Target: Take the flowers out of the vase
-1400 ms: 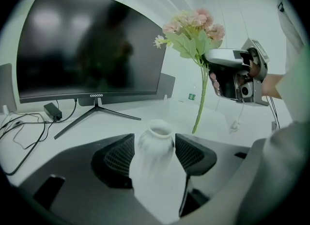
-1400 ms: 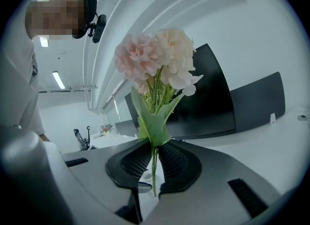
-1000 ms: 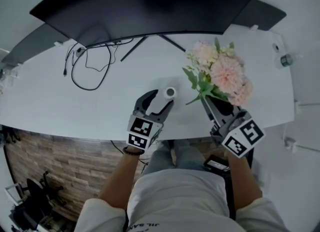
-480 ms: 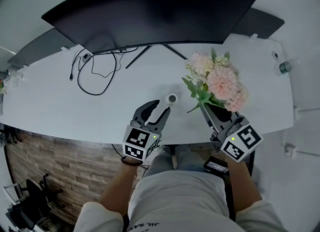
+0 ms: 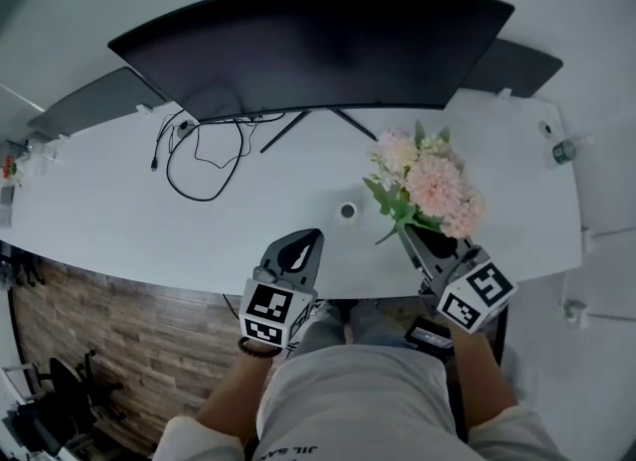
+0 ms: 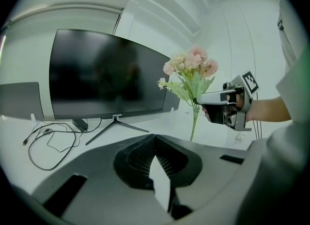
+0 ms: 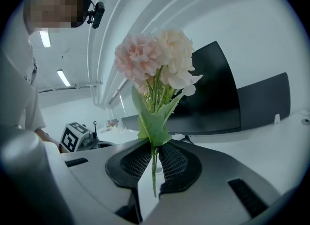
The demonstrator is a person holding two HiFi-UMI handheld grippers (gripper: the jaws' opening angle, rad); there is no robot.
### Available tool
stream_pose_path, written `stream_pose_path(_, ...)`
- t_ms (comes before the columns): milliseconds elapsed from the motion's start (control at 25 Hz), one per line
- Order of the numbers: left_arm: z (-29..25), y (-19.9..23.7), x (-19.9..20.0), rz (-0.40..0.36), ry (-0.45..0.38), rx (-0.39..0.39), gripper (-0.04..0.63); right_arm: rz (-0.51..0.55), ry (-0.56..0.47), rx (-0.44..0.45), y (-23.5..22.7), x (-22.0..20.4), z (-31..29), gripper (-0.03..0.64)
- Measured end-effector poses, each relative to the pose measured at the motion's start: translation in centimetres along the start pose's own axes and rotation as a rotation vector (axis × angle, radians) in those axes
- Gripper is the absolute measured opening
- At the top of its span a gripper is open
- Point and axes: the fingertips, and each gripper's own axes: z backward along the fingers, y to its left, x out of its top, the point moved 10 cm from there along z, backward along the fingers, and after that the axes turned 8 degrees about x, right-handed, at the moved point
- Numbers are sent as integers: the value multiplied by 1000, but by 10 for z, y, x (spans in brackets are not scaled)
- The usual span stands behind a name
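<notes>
Pink bouquet (image 5: 427,176), one, gripped by right gripper (image 5: 415,236), one vase (image 5: 347,211), left gripper (image 5: 313,238) closed empty

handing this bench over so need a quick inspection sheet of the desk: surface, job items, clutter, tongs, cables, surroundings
surface: white desk, no spills seen
job's things: pink flowers held above the desk, stems fully out of the vase; the small white vase stands upright, alone
clutter: small object at the desk's right edge, too small to tell
grippers: left tongs have just closed, shut, nothing between them; right tongs shut on the flowers' stems
cables: black cable looped beside the monitor's stand
surroundings: wide dark monitor, dark panel to its left, wood-look wall below the desk
</notes>
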Motion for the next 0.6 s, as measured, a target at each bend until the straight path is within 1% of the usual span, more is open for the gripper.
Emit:
stream_pose_path(160, 10, -1, 5, 26, 4, 37, 3, 3, 1, 6, 3, 4, 1, 67)
stream_pose_path(240, 14, -3, 8, 33, -3, 32, 3, 4, 1, 6, 4, 6, 2, 67)
stream_pose_path(400, 17, -8, 11, 15, 1, 18, 3, 9, 14, 4, 8, 9, 4, 66)
stream_pose_path(600, 15, -12, 18, 18, 4, -10, 3, -5, 17, 1, 8, 11, 3, 66)
